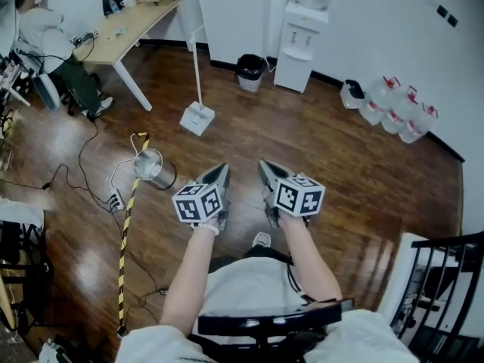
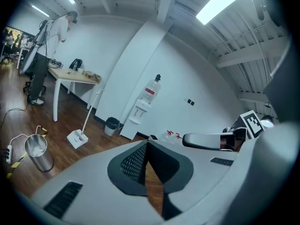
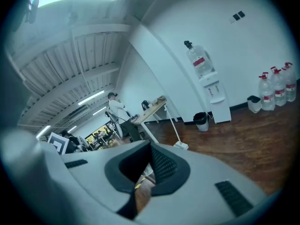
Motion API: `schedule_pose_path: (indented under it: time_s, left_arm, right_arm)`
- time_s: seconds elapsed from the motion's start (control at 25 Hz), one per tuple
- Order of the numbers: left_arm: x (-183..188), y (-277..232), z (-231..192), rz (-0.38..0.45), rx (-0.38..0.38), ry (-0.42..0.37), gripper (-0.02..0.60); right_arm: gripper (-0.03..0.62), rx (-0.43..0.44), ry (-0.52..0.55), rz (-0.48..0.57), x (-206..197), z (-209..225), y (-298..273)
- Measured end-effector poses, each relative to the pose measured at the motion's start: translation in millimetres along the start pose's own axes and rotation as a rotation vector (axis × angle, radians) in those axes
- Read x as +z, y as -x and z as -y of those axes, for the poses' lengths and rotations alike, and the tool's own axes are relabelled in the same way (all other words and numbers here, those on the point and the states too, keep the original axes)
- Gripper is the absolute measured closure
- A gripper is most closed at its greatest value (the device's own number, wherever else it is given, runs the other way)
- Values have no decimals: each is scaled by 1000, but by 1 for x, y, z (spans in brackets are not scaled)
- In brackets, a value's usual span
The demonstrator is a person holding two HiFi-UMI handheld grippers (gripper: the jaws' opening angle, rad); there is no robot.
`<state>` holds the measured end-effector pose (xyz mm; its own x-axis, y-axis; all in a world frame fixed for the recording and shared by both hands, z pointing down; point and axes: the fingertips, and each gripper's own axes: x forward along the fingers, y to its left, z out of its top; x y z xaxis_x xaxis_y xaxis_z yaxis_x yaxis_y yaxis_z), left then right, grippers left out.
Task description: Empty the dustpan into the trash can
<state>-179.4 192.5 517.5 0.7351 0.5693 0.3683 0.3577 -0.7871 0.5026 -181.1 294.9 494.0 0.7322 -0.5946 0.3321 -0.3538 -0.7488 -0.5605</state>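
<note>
Dustpan [image 1: 197, 118] on floor, hand-held grippers [image 1: 223, 169] [image 1: 263, 165] closed, empty

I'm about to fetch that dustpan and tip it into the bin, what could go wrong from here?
The metal bucket and striped tape lie just left of your path; you might trip. The dustpan has a long thin upright handle, so it may swing and spill when lifted. The bin is small, so dirt may miss.
</note>
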Motion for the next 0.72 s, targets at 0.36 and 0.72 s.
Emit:
schedule_pose_path:
  time_s: [0.36,0.72]
  left_arm:
    - [24,-52,-8,10,65,-1,589]
    - [68,-128,-51,65,63,73,589]
  right_arm:
    - [587,46,-11,-56,31,44,-39]
    - [586,64,59,-110,66,81,-104]
